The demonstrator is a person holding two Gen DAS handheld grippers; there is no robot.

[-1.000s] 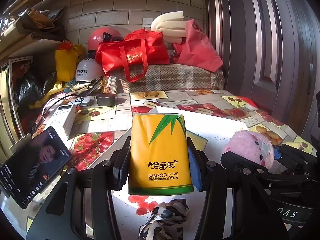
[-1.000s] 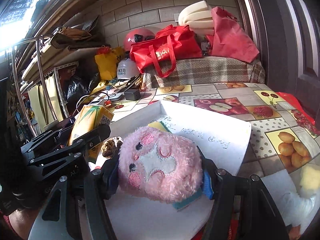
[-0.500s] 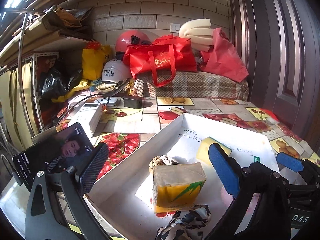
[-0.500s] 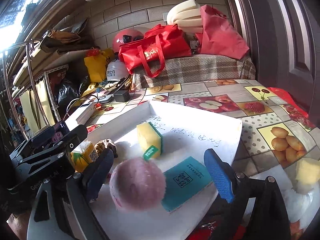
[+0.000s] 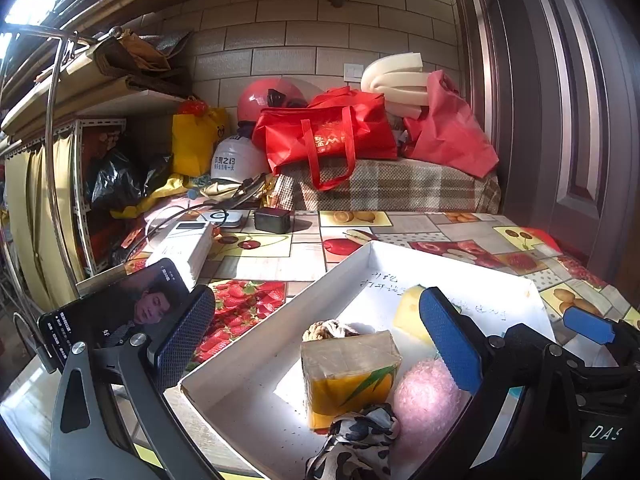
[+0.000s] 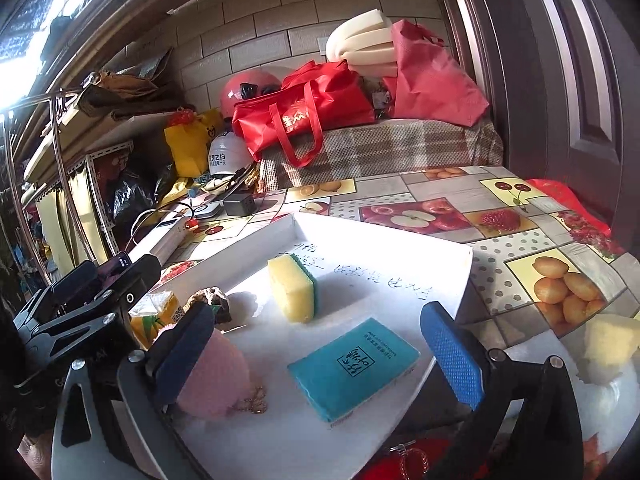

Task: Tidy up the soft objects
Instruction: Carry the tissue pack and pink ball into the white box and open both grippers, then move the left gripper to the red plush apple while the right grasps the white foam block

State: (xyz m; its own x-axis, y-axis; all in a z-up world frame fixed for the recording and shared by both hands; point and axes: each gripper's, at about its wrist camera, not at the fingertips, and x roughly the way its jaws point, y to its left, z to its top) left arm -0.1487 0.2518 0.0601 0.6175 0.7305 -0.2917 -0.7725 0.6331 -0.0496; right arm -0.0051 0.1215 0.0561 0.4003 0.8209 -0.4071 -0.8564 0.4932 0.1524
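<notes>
A white tray (image 5: pixel 248 336) (image 6: pixel 460 264) lies on the fruit-print tablecloth. In it rest a yellow tissue pack (image 5: pixel 348 376) (image 6: pixel 154 318), a pink plush ball (image 5: pixel 428 404) (image 6: pixel 214 376), a yellow-green sponge (image 6: pixel 292 288) (image 5: pixel 408 312), a teal tissue packet (image 6: pixel 354 368), a brown knotted scrunchie (image 5: pixel 326 330) (image 6: pixel 212 300) and a leopard-print cloth (image 5: pixel 356 440). My left gripper (image 5: pixel 316 340) hangs wide open above the tissue pack. My right gripper (image 6: pixel 316 348) is wide open too, over the teal packet, with the plush ball beside its left finger. Neither holds anything.
A phone (image 5: pixel 116 312) on a stand, a white box (image 5: pixel 184 246) and a black charger (image 5: pixel 272 220) sit left of the tray. Red bags (image 5: pixel 328 132), helmets and foam rolls pile on a plaid seat behind. A yellow foam piece (image 6: pixel 608 340) lies at right.
Both grippers opened wide. The tissue pack dropped from the left gripper into the tray and lies there; the pink plush fell from the right gripper and settled at the tray's near left.
</notes>
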